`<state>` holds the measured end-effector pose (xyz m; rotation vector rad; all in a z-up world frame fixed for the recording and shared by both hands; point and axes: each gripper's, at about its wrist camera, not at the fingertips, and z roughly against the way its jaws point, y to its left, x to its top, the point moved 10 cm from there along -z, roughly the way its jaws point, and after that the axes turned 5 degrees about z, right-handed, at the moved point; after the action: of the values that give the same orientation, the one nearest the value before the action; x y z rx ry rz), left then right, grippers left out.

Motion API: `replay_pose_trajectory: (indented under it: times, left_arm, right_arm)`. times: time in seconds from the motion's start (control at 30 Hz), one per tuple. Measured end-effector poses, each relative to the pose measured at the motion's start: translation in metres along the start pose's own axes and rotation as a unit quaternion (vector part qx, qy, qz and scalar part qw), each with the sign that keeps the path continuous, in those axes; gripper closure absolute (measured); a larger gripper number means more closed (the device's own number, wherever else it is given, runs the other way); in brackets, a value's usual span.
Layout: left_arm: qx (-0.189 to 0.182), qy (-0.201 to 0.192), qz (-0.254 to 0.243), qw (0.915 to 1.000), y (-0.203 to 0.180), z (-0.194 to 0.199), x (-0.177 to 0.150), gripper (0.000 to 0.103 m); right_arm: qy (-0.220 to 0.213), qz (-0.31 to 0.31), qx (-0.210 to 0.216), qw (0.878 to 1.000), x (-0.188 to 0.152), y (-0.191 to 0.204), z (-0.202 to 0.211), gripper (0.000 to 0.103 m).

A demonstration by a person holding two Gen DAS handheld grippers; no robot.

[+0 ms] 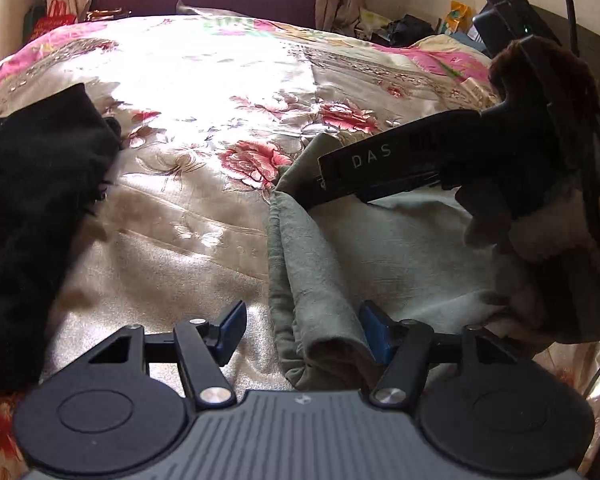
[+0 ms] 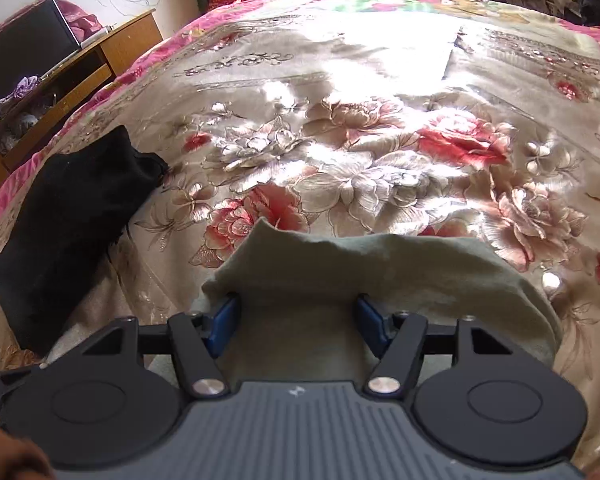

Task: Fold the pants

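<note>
While the grey-green pants (image 1: 380, 248) lie bunched on the bed (image 1: 188, 216) | left gripper (image 1: 302, 334) wide, straddling their edge | right gripper (image 2: 296, 326) wide, holding nothing | pants' near part hidden.

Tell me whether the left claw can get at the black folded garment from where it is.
Probably yes. The left claw is open and holds nothing; the black folded garment lies off to its left, with only bare floral satin bedspread between them.
</note>
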<state>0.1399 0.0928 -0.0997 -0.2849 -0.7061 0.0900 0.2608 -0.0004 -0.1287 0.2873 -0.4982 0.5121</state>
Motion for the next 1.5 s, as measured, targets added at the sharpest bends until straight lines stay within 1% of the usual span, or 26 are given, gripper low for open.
replay_pose_trajectory:
  times: [0.03, 0.07, 0.13, 0.2, 0.27, 0.37, 0.43, 0.5, 0.57, 0.67, 0.8, 0.87, 0.93, 0.97, 1.03, 1.07, 1.1, 1.17, 1.2, 1.27, 1.4, 1.43, 1.5]
  left_arm:
    - [-0.003, 0.001, 0.008, 1.0, 0.002, 0.002, 0.002, 0.027]
    - [-0.008, 0.0, 0.016, 0.9998, 0.004, 0.004, 0.004, 0.027]
    - [-0.021, -0.009, 0.028, 0.9993, 0.005, 0.013, 0.01, 0.027]
    - [-0.021, -0.021, 0.027, 0.9992, 0.005, 0.022, 0.015, 0.027]
    - [-0.014, -0.035, 0.012, 0.9992, 0.002, 0.027, 0.02, 0.027]
    - [0.007, -0.047, -0.007, 0.9989, -0.002, 0.026, 0.024, 0.027]
    - [0.006, -0.04, -0.01, 0.9991, -0.005, 0.021, 0.022, 0.027]
    - [0.019, -0.02, -0.02, 0.9994, -0.006, 0.01, 0.012, 0.026]
    - [0.028, -0.005, -0.032, 0.9991, -0.006, 0.001, 0.002, 0.025]
    - [0.036, -0.007, -0.037, 0.9987, -0.008, 0.005, 0.002, 0.025]
    - [0.036, -0.039, -0.042, 0.9977, -0.017, 0.029, 0.018, 0.025]
    - [0.037, -0.051, -0.049, 0.9968, -0.023, 0.034, 0.025, 0.025]
    - [0.038, -0.051, -0.056, 0.9964, -0.028, 0.031, 0.025, 0.024]
    - [0.041, -0.044, -0.06, 0.9964, -0.029, 0.026, 0.021, 0.024]
    - [0.049, -0.018, -0.066, 0.9965, -0.028, 0.012, 0.009, 0.024]
    - [0.055, 0.001, -0.063, 0.9965, -0.024, 0.003, 0.0, 0.024]
    - [0.055, 0.011, -0.056, 0.9968, -0.02, -0.001, -0.007, 0.023]
    - [0.045, 0.012, -0.033, 0.9984, -0.016, -0.001, -0.01, 0.02]
    - [0.042, 0.014, -0.025, 0.9987, -0.015, 0.001, -0.009, 0.02]
    - [0.035, 0.006, -0.021, 0.9991, -0.016, 0.009, -0.004, 0.02]
    - [0.04, -0.031, -0.055, 0.9972, -0.026, 0.025, 0.012, 0.02]
    - [0.04, -0.036, -0.061, 0.9967, -0.029, 0.025, 0.015, 0.02]
    - [0.044, -0.032, -0.072, 0.9959, -0.032, 0.018, 0.016, 0.02]
  right_arm:
    - [0.0, -0.006, 0.001, 1.0, 0.001, -0.001, 0.0, 0.034]
    - [-0.005, -0.015, 0.004, 1.0, 0.004, -0.001, 0.007, 0.034]
    - [-0.029, -0.017, 0.007, 0.999, 0.007, -0.003, 0.031, 0.035]
    - [-0.044, -0.01, 0.004, 0.999, 0.001, -0.006, 0.057, 0.035]
    - [-0.045, -0.011, -0.002, 0.999, -0.015, -0.011, 0.081, 0.035]
    - [-0.033, -0.028, -0.008, 0.999, -0.051, -0.019, 0.104, 0.035]
    - [-0.021, -0.03, -0.02, 0.999, -0.077, -0.021, 0.109, 0.035]
    - [-0.008, -0.022, -0.032, 0.999, -0.102, -0.02, 0.105, 0.035]
    - [-0.002, -0.014, -0.044, 0.999, -0.115, -0.018, 0.1, 0.035]
    - [-0.019, -0.002, -0.055, 0.998, -0.111, -0.013, 0.111, 0.035]
    - [-0.072, -0.017, -0.045, 0.996, -0.096, -0.013, 0.14, 0.035]
    - [-0.086, -0.024, -0.049, 0.995, -0.095, -0.02, 0.143, 0.035]
    - [-0.07, -0.041, -0.058, 0.995, -0.102, -0.028, 0.133, 0.035]
    - [-0.058, -0.049, -0.061, 0.995, -0.109, -0.032, 0.125, 0.035]
    - [-0.045, -0.052, -0.061, 0.996, -0.12, -0.034, 0.115, 0.035]
    - [-0.039, -0.055, -0.061, 0.996, -0.127, -0.034, 0.111, 0.034]
    - [-0.039, -0.06, -0.059, 0.996, -0.129, -0.034, 0.11, 0.033]
    - [-0.039, -0.065, -0.055, 0.996, -0.133, -0.034, 0.11, 0.033]
    - [-0.038, -0.062, -0.055, 0.996, -0.132, -0.034, 0.111, 0.033]
    - [-0.044, -0.07, -0.053, 0.995, -0.127, -0.034, 0.119, 0.033]
    - [-0.08, -0.065, -0.052, 0.993, -0.11, -0.03, 0.136, 0.033]
    - [-0.081, -0.062, -0.05, 0.993, -0.108, -0.028, 0.135, 0.033]
    - [-0.065, -0.061, -0.05, 0.995, -0.112, -0.026, 0.124, 0.032]
